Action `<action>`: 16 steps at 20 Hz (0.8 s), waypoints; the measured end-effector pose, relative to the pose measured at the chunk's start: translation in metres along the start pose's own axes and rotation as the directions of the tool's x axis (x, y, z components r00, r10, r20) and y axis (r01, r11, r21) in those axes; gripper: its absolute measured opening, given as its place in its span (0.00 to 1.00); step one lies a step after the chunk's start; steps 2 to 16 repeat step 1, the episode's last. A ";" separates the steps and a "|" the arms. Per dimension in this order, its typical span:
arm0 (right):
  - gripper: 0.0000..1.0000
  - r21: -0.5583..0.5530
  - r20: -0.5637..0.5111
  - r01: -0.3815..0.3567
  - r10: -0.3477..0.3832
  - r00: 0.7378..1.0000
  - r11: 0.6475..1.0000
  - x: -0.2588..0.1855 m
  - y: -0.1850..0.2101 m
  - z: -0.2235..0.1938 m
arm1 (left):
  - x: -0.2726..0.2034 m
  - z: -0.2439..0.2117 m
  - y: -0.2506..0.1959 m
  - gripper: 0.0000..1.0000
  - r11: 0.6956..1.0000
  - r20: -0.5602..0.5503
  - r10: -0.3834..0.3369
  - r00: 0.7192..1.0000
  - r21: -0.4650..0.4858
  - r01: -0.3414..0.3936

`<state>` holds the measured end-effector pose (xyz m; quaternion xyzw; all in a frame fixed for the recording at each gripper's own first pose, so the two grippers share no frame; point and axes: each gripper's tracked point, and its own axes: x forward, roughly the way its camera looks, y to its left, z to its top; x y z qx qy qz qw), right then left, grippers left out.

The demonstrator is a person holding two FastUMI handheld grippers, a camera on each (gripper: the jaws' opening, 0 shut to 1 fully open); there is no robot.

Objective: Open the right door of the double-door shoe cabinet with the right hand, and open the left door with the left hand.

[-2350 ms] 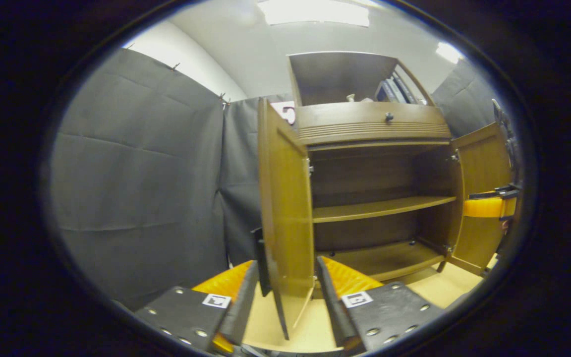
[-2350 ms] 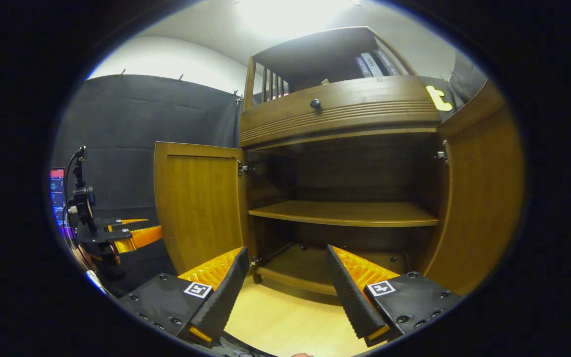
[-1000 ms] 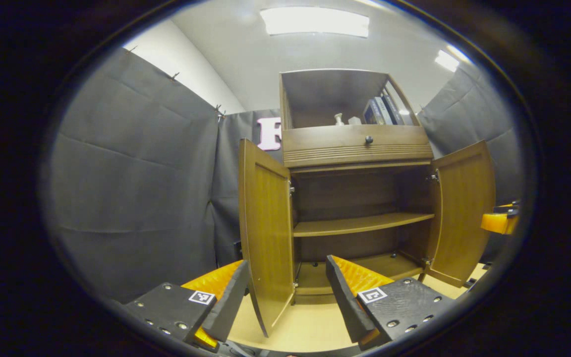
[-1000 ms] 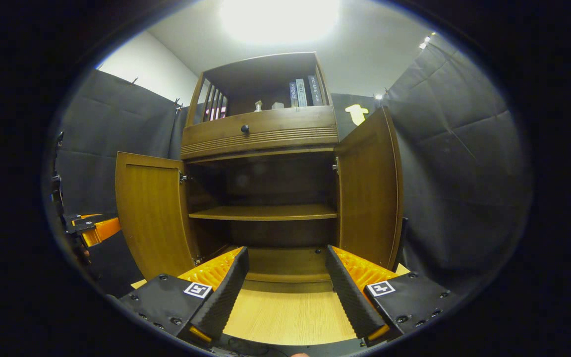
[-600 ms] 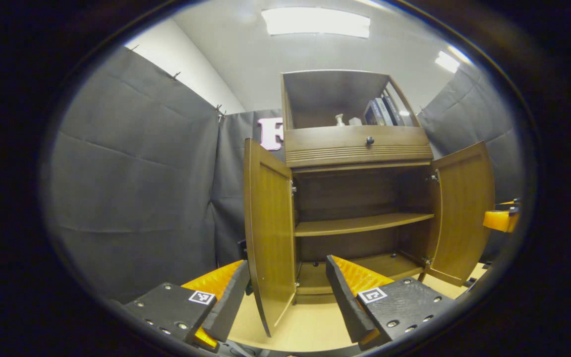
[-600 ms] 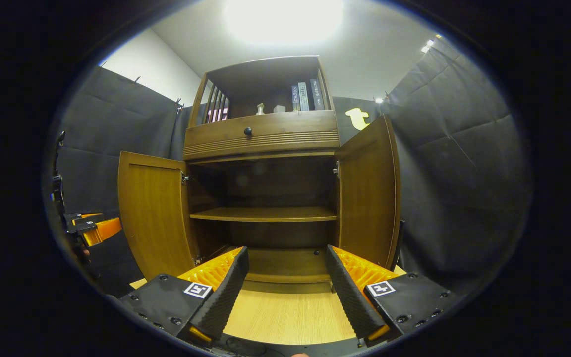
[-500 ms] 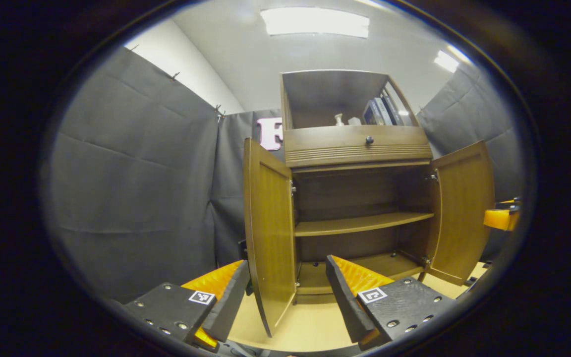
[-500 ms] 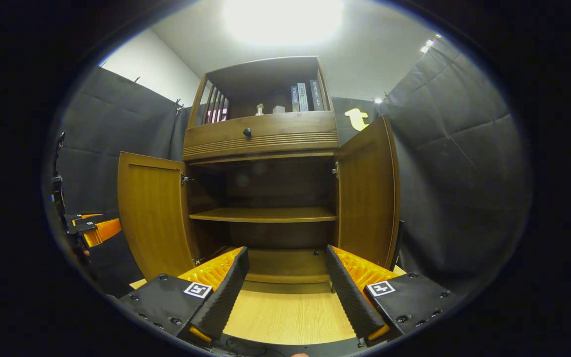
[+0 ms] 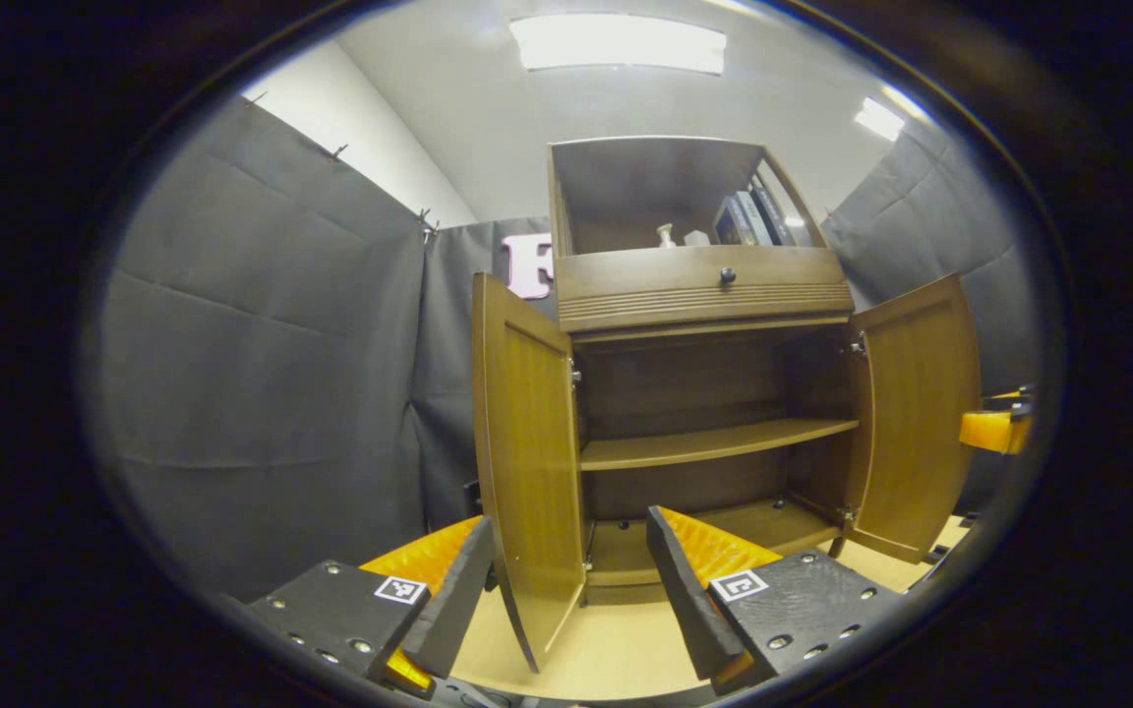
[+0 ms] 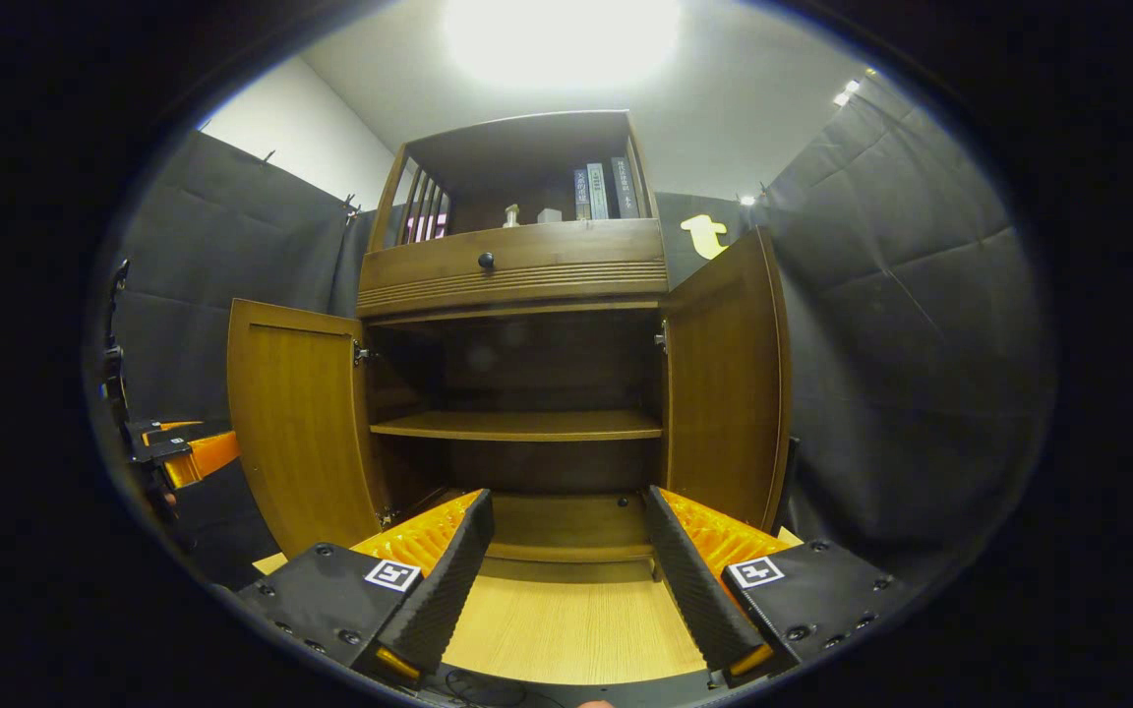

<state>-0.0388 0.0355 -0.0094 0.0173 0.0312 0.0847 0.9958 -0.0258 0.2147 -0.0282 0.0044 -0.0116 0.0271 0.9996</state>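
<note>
Shoe cabinet (image 10: 527,265) brown wood, dark knob (image 10: 486,261); floor (image 10: 566,629) pale wood-grain.

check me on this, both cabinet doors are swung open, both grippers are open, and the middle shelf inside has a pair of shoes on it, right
Not quite: the middle shelf is bare, as the right gripper view shows; no shoes sit on it. The rest holds: the left door and right door are swung open, and the left gripper and right gripper each have their fingers apart, holding nothing.

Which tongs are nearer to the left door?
Left. The left tongs have the left door edge right before them; the right tongs face the middle.
</note>
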 end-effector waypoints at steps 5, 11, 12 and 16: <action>0.97 0.000 0.002 0.002 -0.002 1.000 1.000 0.000 -0.002 0.001 | 0.000 0.000 0.000 0.90 1.000 0.001 -0.004 1.000 0.001 0.004; 0.97 0.000 0.002 0.002 -0.002 1.000 1.000 0.000 -0.002 0.001 | 0.000 0.000 0.000 0.90 1.000 0.001 -0.004 1.000 0.001 0.004; 0.97 0.000 0.002 0.002 -0.002 1.000 1.000 0.000 -0.002 0.001 | 0.000 0.000 0.000 0.90 1.000 0.001 -0.004 1.000 0.001 0.004; 0.97 0.000 0.002 0.002 -0.002 1.000 1.000 0.000 -0.002 0.001 | 0.000 0.000 0.000 0.90 1.000 0.001 -0.004 1.000 0.001 0.004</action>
